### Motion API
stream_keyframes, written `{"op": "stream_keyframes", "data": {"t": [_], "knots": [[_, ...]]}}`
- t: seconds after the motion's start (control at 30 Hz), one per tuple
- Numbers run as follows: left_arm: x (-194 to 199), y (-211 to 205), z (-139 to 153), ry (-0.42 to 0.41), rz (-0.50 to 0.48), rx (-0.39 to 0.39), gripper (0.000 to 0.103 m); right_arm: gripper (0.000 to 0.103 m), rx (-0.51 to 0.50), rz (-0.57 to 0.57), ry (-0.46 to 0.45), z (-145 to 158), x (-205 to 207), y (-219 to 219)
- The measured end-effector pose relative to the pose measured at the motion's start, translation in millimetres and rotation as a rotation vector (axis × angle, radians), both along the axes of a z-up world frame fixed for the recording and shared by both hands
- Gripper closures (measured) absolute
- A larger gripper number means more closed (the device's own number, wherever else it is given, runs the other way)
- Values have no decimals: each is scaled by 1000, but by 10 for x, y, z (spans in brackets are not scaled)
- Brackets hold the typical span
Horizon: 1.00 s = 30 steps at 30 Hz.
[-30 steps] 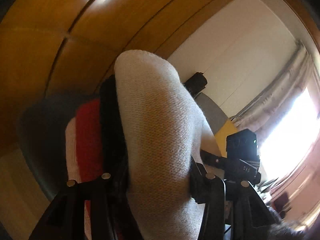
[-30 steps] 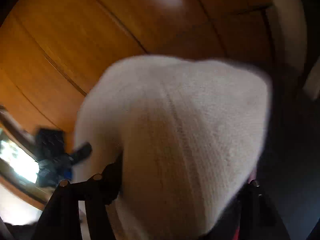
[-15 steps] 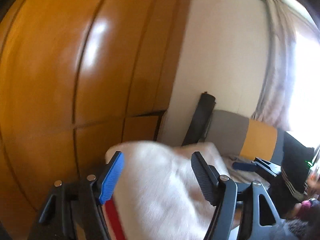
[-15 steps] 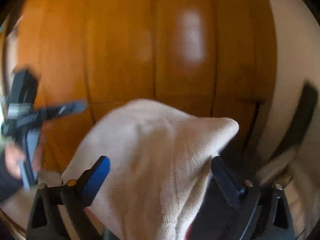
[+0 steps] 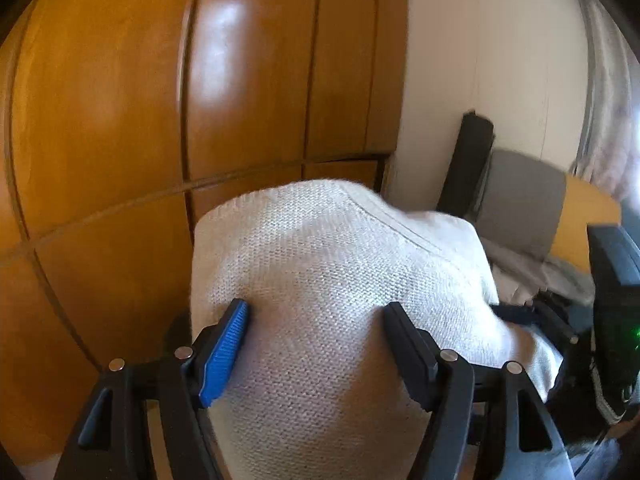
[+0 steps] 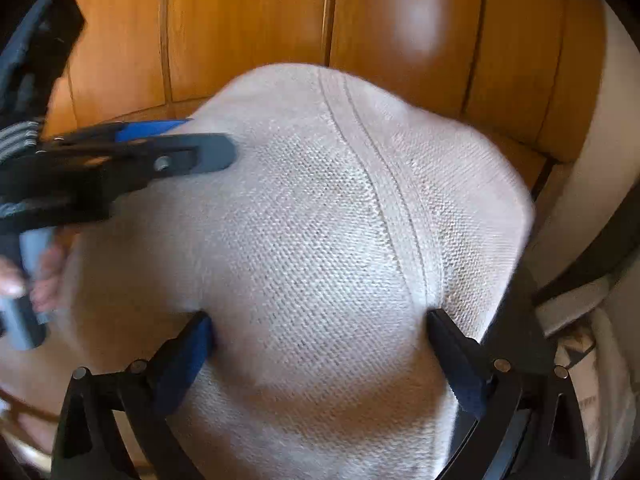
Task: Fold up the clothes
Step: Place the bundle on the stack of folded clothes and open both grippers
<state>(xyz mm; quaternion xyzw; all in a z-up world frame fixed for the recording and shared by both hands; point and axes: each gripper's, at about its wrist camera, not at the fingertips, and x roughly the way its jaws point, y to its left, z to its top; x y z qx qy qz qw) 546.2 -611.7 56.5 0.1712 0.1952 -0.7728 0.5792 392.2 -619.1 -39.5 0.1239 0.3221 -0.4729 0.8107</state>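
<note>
A cream knitted sweater [image 5: 332, 280] bulges up between the fingers of my left gripper [image 5: 316, 320], whose jaws stand wide apart with the thick fabric bunched between them. In the right wrist view the same sweater [image 6: 320, 220], with a raised seam down its middle, fills the gap of my right gripper [image 6: 320, 324], jaws also wide with fabric between them. The left gripper [image 6: 132, 152] shows at the left of the right wrist view, touching the sweater's edge. The right gripper's body [image 5: 612, 304] shows at the right of the left wrist view.
Glossy orange-brown wooden wardrobe doors [image 5: 160, 120] fill the background close ahead. A white wall [image 5: 480, 60], a grey and yellow chair back [image 5: 532, 208] with clothes on it, and a curtain [image 5: 612, 100] lie to the right. A hand [image 6: 24, 276] holds the left gripper.
Both grippers tilted down from pointing up at the wardrobe. Their jaws opened from clamped to wide, and the sweater now mounds between the fingers. The left gripper moved closer to the right one.
</note>
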Motion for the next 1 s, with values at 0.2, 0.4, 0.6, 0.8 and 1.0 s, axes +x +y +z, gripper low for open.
{"op": "stream_keyframes", "data": {"t": [0.2, 0.4, 0.6, 0.8, 1.0], "knots": [[-179, 23, -15, -2, 12, -43, 31, 0, -18, -29, 13, 66, 74, 43], [-82, 287, 312, 29, 72, -51, 30, 0, -51, -143, -39, 319, 65, 132], [137, 635, 526, 42, 220, -33, 30, 0, -83, -364, -73, 654, 83, 364], [-45, 1040, 758, -64, 317, -116, 27, 0, -102, -456, -136, 815, 337, 195], [-109, 1360, 963, -59, 257, -149, 35, 0, -148, -469, -110, 1056, 292, 832]]}}
